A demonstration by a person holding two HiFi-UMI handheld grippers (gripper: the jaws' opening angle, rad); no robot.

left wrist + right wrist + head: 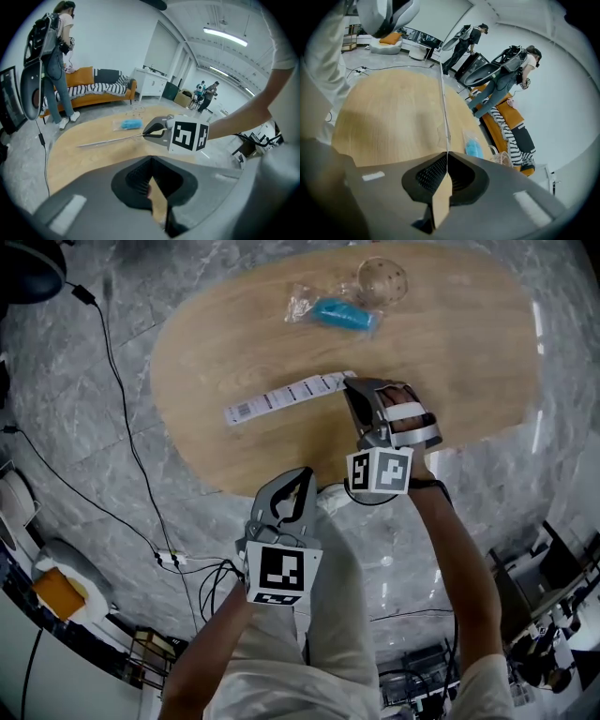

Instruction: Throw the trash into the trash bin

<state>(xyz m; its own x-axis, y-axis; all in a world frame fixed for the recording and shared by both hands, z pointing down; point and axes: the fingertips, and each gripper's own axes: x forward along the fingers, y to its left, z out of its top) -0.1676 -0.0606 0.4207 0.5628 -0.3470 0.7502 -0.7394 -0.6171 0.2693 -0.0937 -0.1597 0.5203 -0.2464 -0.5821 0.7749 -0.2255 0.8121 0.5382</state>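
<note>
Left tool (pixel 302 471) closed; bag (pixel 300 304) holds blue item (pixel 342 315).

The table (pixel 450 352) is pale wood-grain, smooth and matt. The floor (pixel 84 427) is grey veined stone, polished enough to throw back the ceiling lights. The paper strip (pixel 281 397) is thin white printed paper. The blue packet (pixel 339 313) is wrapped in clear, crinkly, shiny plastic film, and the cup (pixel 382 279) is clear hard plastic. The left claw (pixel 302 474) and right claw (pixel 350 382) are matt grey plastic, ribbed on their dark inner faces.
</note>
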